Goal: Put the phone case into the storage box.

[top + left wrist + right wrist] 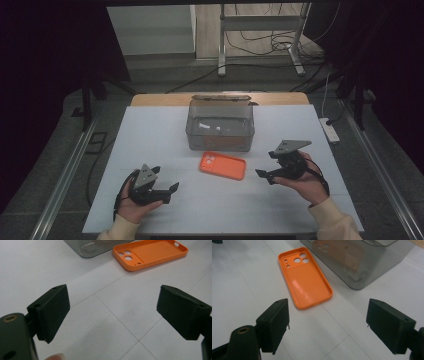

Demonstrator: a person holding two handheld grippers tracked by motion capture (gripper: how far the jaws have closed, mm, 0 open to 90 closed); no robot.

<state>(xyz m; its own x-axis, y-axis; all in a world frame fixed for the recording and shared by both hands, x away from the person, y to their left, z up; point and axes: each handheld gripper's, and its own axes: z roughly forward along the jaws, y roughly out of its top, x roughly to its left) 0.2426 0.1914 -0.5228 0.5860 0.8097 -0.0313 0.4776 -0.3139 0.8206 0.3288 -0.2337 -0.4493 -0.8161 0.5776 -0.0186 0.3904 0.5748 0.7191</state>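
Observation:
An orange phone case (223, 165) lies flat on the white table, inner side up, just in front of a clear grey plastic box (220, 125). The left gripper view shows the case (150, 252) far ahead, past the wide-apart jaws of my left gripper (113, 312). In the right gripper view the case (305, 277) lies ahead and left of centre, beside the box (357, 260). My left gripper (167, 192) rests open at the table's front left. My right gripper (265, 175) is open just right of the case, holding nothing.
The white table (150, 130) ends at a wooden strip (160, 99) behind the box. A white power strip (330, 130) lies off the right edge. Metal stand legs and cables (260, 45) are on the floor beyond. Dark curtains flank both sides.

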